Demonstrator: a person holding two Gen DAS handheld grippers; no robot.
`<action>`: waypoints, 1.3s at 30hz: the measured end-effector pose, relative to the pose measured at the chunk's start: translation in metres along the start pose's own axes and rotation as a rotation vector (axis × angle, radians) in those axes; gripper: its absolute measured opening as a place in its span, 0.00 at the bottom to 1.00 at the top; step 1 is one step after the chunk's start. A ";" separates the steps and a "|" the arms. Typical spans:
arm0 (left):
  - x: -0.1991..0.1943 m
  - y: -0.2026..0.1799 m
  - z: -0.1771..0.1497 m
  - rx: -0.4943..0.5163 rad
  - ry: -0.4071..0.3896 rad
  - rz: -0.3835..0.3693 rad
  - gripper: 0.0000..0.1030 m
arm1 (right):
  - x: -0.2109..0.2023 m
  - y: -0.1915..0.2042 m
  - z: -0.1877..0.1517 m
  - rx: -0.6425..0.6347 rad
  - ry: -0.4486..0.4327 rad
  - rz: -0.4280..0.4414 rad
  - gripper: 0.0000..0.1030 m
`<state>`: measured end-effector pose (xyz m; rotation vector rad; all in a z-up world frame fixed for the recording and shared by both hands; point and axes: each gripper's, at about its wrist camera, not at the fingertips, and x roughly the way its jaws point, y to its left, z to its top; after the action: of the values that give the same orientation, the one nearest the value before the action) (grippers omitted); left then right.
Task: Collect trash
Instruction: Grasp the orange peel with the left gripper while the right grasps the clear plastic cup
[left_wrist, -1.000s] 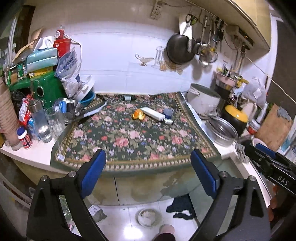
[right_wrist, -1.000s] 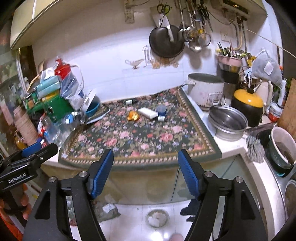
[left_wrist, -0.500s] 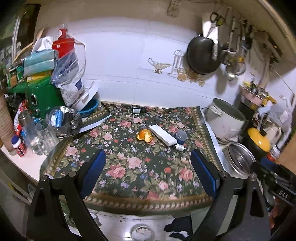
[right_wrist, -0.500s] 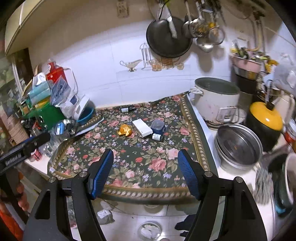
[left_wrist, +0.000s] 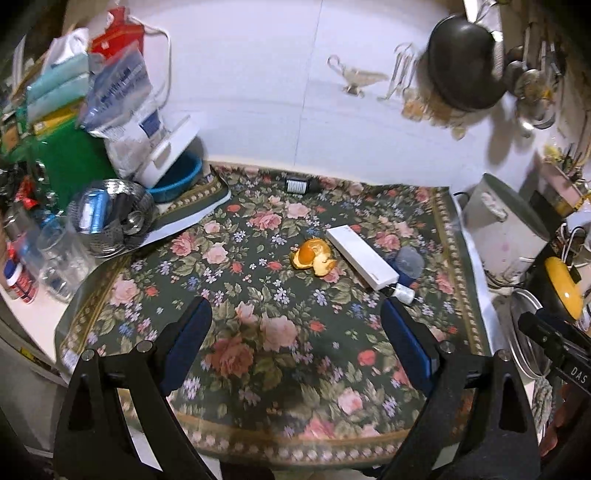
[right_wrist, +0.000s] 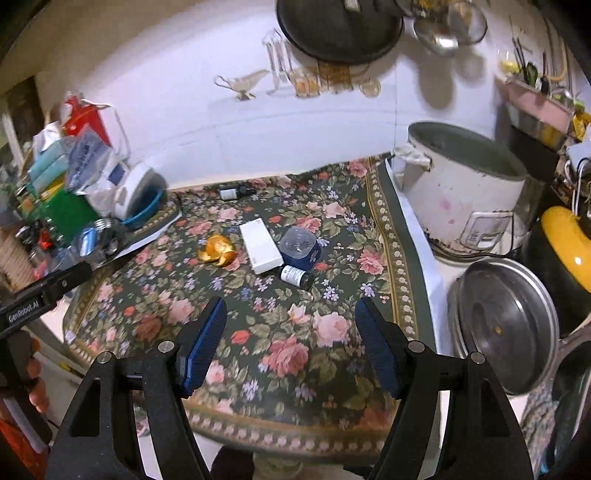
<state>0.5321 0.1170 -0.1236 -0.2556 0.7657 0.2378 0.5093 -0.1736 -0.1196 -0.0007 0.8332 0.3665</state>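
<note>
Orange peel (left_wrist: 313, 257) lies on the floral cloth (left_wrist: 280, 332), also in the right wrist view (right_wrist: 217, 251). Beside it lie a long white box (left_wrist: 362, 257) (right_wrist: 260, 245), a blue jar with a clear lid (right_wrist: 300, 246) and a small dark bottle (right_wrist: 295, 277) (left_wrist: 400, 293). Another small dark bottle (left_wrist: 298, 184) (right_wrist: 233, 192) lies by the back wall. My left gripper (left_wrist: 295, 343) is open and empty above the cloth's front part. My right gripper (right_wrist: 291, 347) is open and empty, short of the small bottle.
A white rice cooker (right_wrist: 465, 192), a steel pot with lid (right_wrist: 502, 325) and a yellow-lidded pot (right_wrist: 565, 240) stand on the right. On the left are a steel colander (left_wrist: 110, 214), glasses, bags and a green box (left_wrist: 70, 162). A black pan (left_wrist: 465, 66) hangs on the wall.
Both grippers have moved forward and over the counter, so the peel, box and bottles are much closer. Both stay open and empty.
</note>
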 end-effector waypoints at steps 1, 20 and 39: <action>0.012 0.003 0.006 0.004 0.011 -0.007 0.90 | 0.011 0.001 0.004 0.016 0.011 0.000 0.67; 0.215 0.025 0.066 0.206 0.262 -0.136 0.84 | 0.218 -0.005 0.056 0.387 0.188 -0.198 0.66; 0.290 -0.004 0.062 0.225 0.357 -0.212 0.12 | 0.213 -0.024 0.056 0.339 0.160 -0.258 0.55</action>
<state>0.7760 0.1673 -0.2853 -0.1653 1.1018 -0.0990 0.6879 -0.1202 -0.2392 0.1780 1.0320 -0.0207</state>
